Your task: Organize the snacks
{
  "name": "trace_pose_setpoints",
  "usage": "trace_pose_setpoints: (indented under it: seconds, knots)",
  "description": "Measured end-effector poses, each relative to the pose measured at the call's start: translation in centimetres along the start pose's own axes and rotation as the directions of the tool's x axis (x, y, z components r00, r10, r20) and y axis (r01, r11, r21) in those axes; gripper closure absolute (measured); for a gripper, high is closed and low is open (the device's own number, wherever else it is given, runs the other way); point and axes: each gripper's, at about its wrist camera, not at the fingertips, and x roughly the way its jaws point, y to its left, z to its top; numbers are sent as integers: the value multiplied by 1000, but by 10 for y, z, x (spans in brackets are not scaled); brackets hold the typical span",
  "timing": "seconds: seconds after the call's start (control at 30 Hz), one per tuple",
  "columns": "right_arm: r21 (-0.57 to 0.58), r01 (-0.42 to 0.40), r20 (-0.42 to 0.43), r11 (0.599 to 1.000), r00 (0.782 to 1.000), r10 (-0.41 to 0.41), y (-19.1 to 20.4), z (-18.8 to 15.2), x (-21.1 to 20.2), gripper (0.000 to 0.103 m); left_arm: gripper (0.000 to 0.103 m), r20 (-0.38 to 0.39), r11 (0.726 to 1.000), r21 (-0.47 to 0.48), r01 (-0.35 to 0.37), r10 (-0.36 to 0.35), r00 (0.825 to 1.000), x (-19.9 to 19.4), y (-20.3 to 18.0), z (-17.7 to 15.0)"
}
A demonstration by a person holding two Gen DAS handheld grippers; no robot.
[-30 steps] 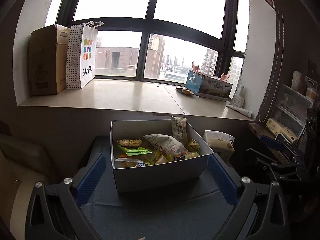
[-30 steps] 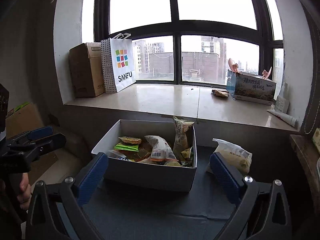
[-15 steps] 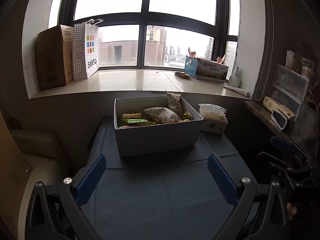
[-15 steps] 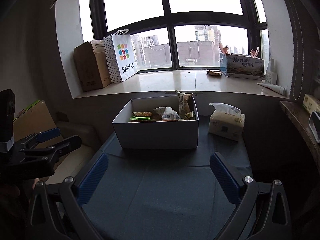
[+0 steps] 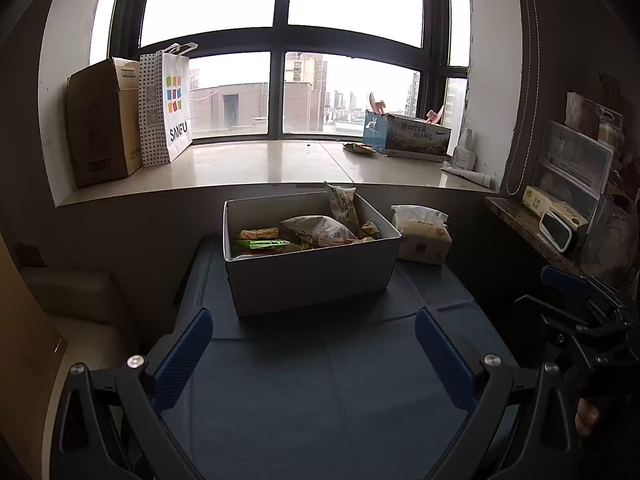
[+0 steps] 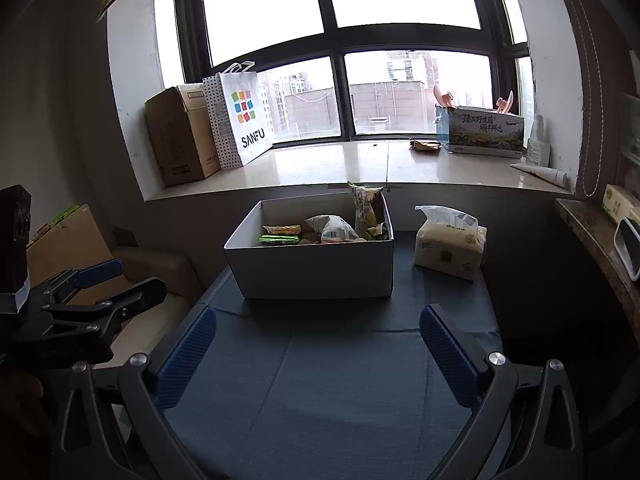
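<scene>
**Snacks sit in an open white box, both grippers held back and spread**

Snacks [image 5: 304, 234] fill the white box [image 5: 312, 276], which stands open-topped on the blue table [image 5: 320, 400] at its far end, below the window sill [image 5: 256, 164]. Inside, a green packet [image 5: 262, 244] lies flat at the left with a yellow-orange packet [image 5: 259, 233] behind it. A pale crinkled bag [image 5: 316, 229] rests in the middle, and a tall pouch [image 5: 342, 208] stands upright against the back right corner, rising above the rim. From the right wrist view the same contents show over the near wall of the box [image 6: 316, 264].

Just beside the box on its right sits a soft tissue pack [image 6: 450, 242], apart from it. On the sill stand a brown carton [image 5: 102, 128], a white shopping bag [image 5: 168, 108] and a printed box [image 5: 408, 136].

The left gripper [image 5: 314, 354] has its blue fingers [image 5: 184, 356] released and wide, holding nothing; the box lies ahead of them, well apart, centred between the tips. The right gripper [image 6: 318, 350] is likewise spread and unloaded, its fingers [image 6: 450, 356] short of the box.
</scene>
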Motion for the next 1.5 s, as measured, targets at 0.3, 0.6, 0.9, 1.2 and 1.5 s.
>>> trace_pose_setpoints:
  seconds: [0.3, 0.6, 0.9, 1.2, 1.5]
  knots:
    - [-3, 4, -3, 1000, 1000, -4, 0, 0, 0, 0, 0, -4, 1000, 16, 1, -1, 1000, -1, -2, 0]
    - [-9, 0, -5, 1000, 1000, 0, 2, 0, 0, 0, 0, -3, 1000, 8, 14, -14, 1000, -1, 0, 0]
    - [-12, 1, -11, 1000, 1000, -1, 3, -1, 1, 0, 0, -6, 1000, 12, 17, -17, 1000, -1, 0, -1]
    - [-14, 2, -15, 1000, 1000, -2, 4, -1, 2, 0, 0, -9, 1000, 9, 17, -17, 1000, 0, 2, -1]
    - [-13, 2, -16, 1000, 1000, -2, 3, -1, 2, 0, 0, -11, 1000, 8, 18, -18, 1000, -1, 1, -2]
